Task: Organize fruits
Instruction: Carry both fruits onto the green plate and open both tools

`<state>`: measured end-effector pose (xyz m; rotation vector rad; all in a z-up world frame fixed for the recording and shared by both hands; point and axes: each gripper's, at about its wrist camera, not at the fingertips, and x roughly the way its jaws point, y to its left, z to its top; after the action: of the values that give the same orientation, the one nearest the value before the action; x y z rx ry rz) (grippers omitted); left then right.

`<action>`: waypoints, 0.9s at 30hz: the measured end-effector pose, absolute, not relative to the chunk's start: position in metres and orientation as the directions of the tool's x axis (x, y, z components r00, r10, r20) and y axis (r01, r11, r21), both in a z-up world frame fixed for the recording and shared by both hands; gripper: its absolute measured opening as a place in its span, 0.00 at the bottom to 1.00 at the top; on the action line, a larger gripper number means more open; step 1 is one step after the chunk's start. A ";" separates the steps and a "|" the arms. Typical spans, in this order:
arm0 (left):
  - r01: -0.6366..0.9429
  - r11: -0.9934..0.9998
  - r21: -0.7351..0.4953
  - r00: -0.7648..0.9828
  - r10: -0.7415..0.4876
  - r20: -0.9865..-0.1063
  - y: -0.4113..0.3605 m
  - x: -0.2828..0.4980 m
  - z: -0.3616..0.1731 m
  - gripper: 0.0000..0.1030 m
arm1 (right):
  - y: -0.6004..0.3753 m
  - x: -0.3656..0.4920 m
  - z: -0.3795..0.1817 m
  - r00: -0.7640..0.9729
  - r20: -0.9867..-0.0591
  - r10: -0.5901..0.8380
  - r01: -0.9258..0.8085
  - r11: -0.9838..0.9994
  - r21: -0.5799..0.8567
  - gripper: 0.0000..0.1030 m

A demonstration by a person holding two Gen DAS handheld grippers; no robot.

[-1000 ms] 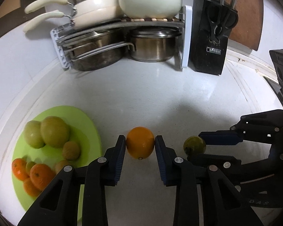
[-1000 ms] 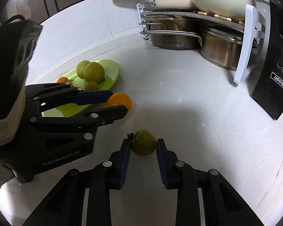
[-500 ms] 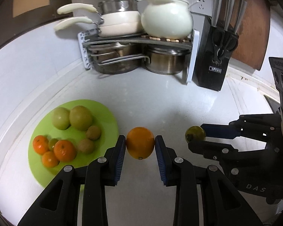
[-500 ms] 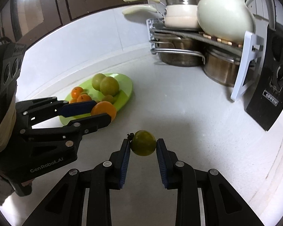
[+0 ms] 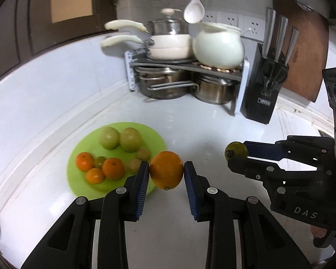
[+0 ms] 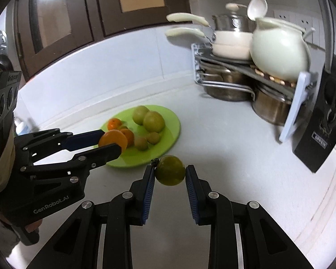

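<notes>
Orange (image 5: 166,170) is pinched in the left tongs (image 5: 166,177), off the tabletop (image 5: 212,125) at the near edge of the green plate (image 5: 78,186). Right tongs (image 6: 169,179) pinch a green fruit (image 6: 169,173) in the air right of the plate. On the plate lie two pale green fruits, small oranges and brownish ones. Only the right view shows fingers (image 6: 33,225) under the left tongs; only the left view shows knife handles (image 5: 280,33) above the block.
</notes>
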<state>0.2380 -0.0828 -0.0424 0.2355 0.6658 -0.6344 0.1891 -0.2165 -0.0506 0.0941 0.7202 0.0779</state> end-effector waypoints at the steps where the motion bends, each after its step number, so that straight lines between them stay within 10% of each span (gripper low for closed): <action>1: 0.606 0.796 0.006 0.616 -0.465 -0.636 -0.078 0.237 -0.039 0.31 | -0.215 0.190 -0.048 0.752 -0.650 0.109 -0.045 0.992 0.114 0.29; 27: 0.488 0.873 0.020 0.687 -0.369 -0.626 -0.007 0.304 -0.017 0.31 | -0.141 0.281 -0.025 0.727 -0.645 0.234 -0.231 0.969 0.091 0.29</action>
<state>0.3041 -0.0066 -0.0167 0.1914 0.6567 -0.4828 0.2812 -0.1408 -0.0254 0.0042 0.7115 0.2559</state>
